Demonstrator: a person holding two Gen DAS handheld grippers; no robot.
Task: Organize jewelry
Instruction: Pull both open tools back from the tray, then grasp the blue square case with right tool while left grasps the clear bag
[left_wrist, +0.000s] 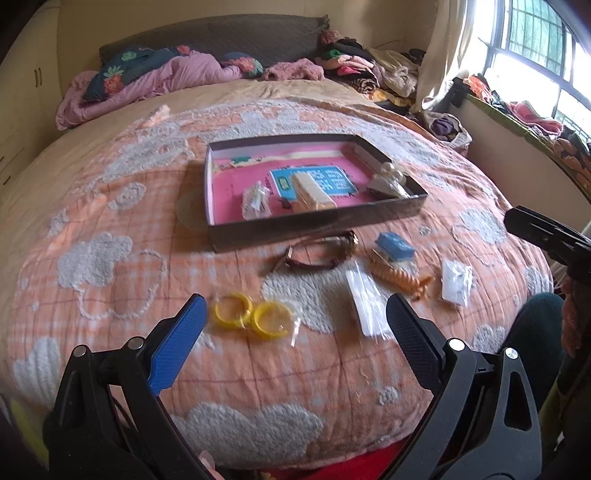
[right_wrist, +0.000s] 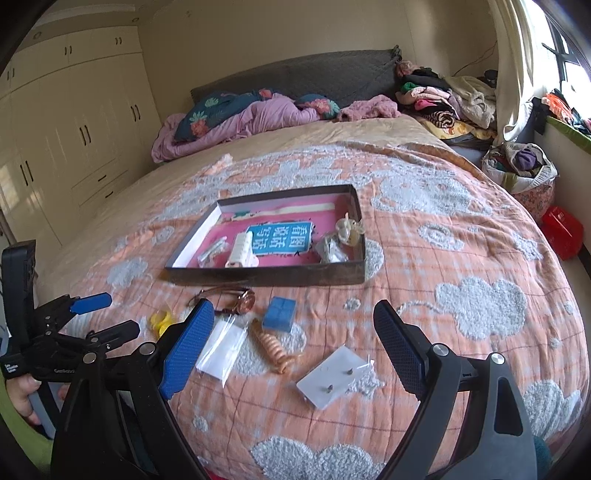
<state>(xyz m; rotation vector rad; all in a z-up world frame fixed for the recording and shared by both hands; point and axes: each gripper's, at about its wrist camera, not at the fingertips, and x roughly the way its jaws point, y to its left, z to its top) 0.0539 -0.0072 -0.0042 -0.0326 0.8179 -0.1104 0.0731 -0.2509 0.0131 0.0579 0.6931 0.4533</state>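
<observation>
1. Left gripper (left_wrist: 295, 325), jaws apart, empty, above yellow plastic hoops in a clear bag (left_wrist: 255, 314) on the quilted bed (left_wrist: 110, 221); slippery film may slide free.
2. Right gripper (right_wrist: 295, 343), jaws apart, empty, above white earring card (right_wrist: 334, 374); soft quilt may yield, spoiling pickup toward shallow dark cardboard box (right_wrist: 266, 275).

Small things lay close together in front of the box (right_wrist: 266, 275): watch (right_wrist: 236, 301), blue case (right_wrist: 279, 314), earring card (right_wrist: 332, 376). Bare blanket (right_wrist: 461, 369) stayed open at the right.
</observation>
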